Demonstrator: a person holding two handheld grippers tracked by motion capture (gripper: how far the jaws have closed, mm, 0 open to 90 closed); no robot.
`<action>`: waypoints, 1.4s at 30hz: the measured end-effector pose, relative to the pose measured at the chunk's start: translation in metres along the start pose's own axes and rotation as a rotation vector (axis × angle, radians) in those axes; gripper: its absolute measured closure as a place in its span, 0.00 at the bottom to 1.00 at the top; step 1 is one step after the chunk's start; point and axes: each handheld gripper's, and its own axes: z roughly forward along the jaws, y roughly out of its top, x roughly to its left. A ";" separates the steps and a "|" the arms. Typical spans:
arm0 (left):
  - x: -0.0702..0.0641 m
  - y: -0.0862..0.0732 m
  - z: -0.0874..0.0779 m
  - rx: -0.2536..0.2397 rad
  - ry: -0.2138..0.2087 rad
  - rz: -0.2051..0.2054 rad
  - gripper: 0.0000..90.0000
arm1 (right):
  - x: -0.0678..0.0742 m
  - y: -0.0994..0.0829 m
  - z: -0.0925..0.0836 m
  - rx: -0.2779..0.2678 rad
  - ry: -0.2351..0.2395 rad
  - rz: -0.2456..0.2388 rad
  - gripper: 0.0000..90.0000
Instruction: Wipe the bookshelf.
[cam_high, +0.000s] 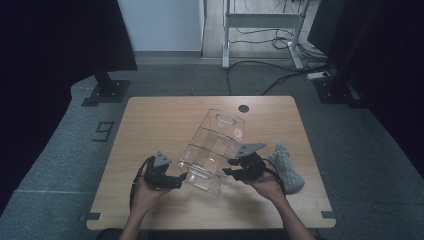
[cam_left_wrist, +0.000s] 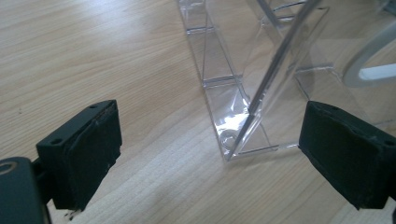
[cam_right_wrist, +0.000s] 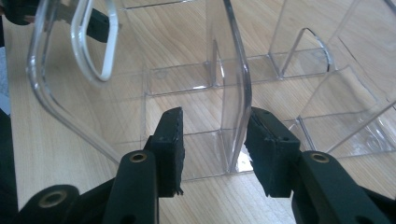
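A clear plastic organiser bin (cam_high: 212, 150) with dividers and cut-out handles lies slanted on the wooden table (cam_high: 150, 125). My left gripper (cam_high: 181, 179) is at its near left corner. In the left gripper view the left gripper (cam_left_wrist: 210, 154) is open wide, with the bin's corner (cam_left_wrist: 243, 70) between the pads and touching neither. My right gripper (cam_high: 227, 167) is at the bin's near right side. In the right gripper view the right gripper (cam_right_wrist: 215, 144) straddles an upright clear wall (cam_right_wrist: 236, 93). That wall stands close to the right pad (cam_right_wrist: 268, 154), with a gap to the left pad.
A grey knitted cloth (cam_high: 287, 167) lies on the table right of my right hand. A round cable hole (cam_high: 243, 108) sits near the table's far edge. Stand bases and cables are on the floor beyond.
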 end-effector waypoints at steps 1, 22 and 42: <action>0.001 0.000 0.000 0.001 0.001 -0.004 0.06 | 0.001 0.000 0.000 0.001 0.003 -0.002 0.62; 0.004 -0.010 -0.006 -0.015 -0.049 -0.049 0.08 | 0.040 0.011 0.027 0.030 0.087 -0.105 0.51; -0.030 0.005 -0.026 -0.061 -0.097 0.053 0.08 | 0.021 -0.011 0.000 0.055 0.030 -0.021 0.35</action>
